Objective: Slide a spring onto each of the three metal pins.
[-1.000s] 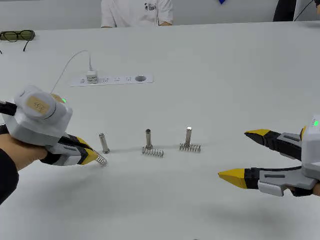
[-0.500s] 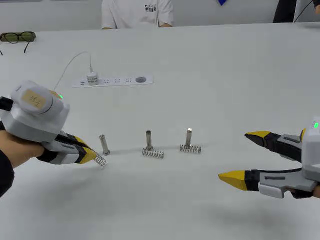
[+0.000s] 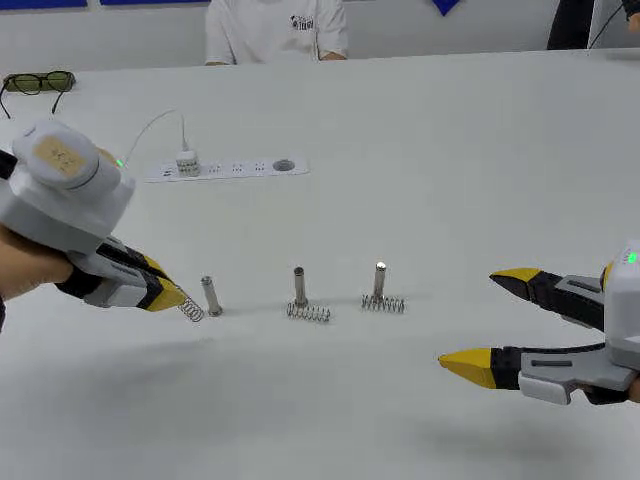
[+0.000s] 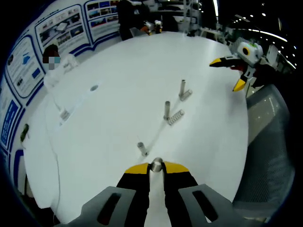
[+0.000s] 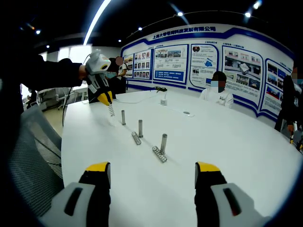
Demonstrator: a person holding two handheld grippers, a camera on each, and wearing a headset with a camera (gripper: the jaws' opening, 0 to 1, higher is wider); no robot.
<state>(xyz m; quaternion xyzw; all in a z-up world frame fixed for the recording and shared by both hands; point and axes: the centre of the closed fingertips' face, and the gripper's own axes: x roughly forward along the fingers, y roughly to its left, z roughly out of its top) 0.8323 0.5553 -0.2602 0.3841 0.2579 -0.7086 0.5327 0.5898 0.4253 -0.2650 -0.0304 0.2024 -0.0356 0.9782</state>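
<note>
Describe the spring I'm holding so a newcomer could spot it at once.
On the white table, look to the leftmost pin of the row of three. Right beside it, the left tool pinches a small spring in its yellow tips. The other two springs lie loose on the table by the middle pin and right pin.

Bright, even overhead light
Soft shadows on the white table [image 3: 420, 150], ceiling strips [image 5: 100, 16] glare a bit, fisheye edges bend hard, focus decent.
</note>
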